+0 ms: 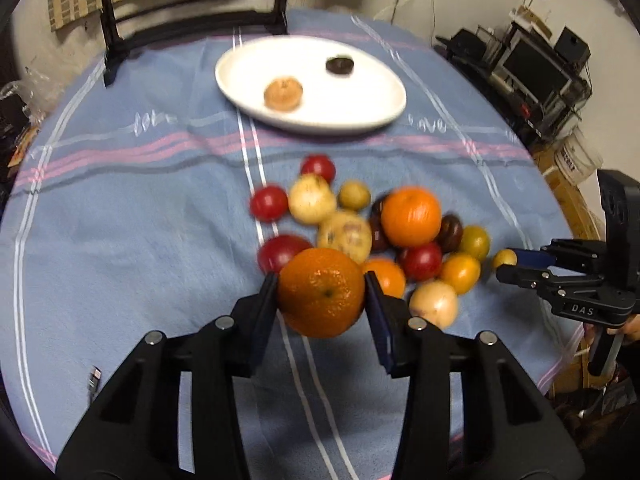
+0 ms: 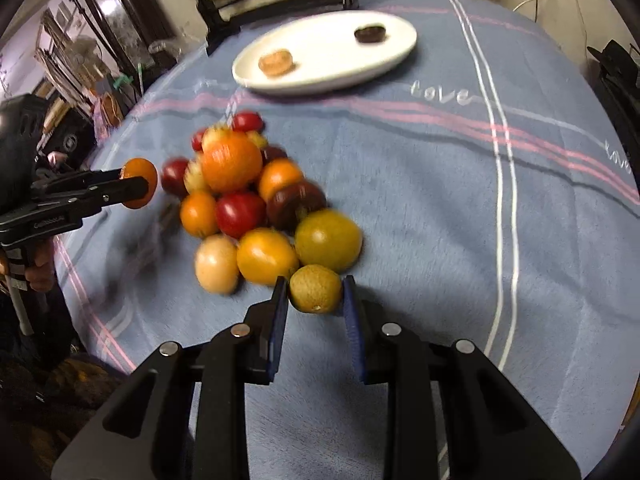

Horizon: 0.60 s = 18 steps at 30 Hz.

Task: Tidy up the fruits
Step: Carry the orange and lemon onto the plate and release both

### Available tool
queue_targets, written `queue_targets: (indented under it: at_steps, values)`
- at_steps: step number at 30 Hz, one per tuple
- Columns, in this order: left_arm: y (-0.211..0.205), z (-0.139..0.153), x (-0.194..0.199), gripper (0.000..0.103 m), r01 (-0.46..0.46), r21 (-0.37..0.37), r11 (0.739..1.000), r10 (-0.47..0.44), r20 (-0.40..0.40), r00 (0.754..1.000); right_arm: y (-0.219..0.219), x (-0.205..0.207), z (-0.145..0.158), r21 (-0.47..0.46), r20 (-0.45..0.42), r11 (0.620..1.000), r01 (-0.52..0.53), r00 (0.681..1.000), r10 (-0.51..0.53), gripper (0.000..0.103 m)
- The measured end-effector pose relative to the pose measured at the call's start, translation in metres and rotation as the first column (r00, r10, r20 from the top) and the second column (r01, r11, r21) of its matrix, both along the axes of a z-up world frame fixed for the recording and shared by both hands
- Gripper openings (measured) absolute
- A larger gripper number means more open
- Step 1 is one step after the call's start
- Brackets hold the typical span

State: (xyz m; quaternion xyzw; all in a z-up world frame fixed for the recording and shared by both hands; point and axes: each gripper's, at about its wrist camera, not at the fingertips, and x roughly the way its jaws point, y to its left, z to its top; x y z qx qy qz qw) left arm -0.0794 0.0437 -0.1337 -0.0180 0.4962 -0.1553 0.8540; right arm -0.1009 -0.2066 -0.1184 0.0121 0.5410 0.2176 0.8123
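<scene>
left gripper (image 1: 322,298) clamped on an orange (image 1: 321,293), lifted at the near edge of the fruit pile (image 1: 360,224) | right gripper (image 2: 315,290) clamped on a small brown-yellow fruit (image 2: 315,289) at pile's near-right edge | white oval plate (image 1: 320,118) well apart behind, bare blue tablecloth (image 2: 420,208) between.

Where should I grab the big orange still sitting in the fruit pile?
Grip the big orange across its widest middle, coming from above. It sits on top of the pile, ringed by smaller fruit, so its upper half is exposed while low side approaches look blocked.
</scene>
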Motion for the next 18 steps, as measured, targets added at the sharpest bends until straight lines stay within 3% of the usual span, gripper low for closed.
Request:
queue_targets:
  at_steps: [5,11,18]
  values:
    - [-0.001,0.038,0.029,0.043,-0.015,-0.015,1.000,0.016,0.083,0.996,0.002,0.021,0.043,0.053,0.106,0.999,-0.005,0.994,-0.001,0.028]
    - [-0.017,0.073,0.078,0.044,-0.023,0.023,0.999,0.019,0.171,0.985,0.017,0.066,0.091,0.074,0.232,0.997,-0.035,0.973,0.017,0.028]
    - [-0.038,0.078,0.128,0.044,-0.045,0.066,0.997,0.033,0.169,0.985,0.025,0.115,0.100,0.084,0.264,0.996,-0.034,0.964,0.010,0.028]
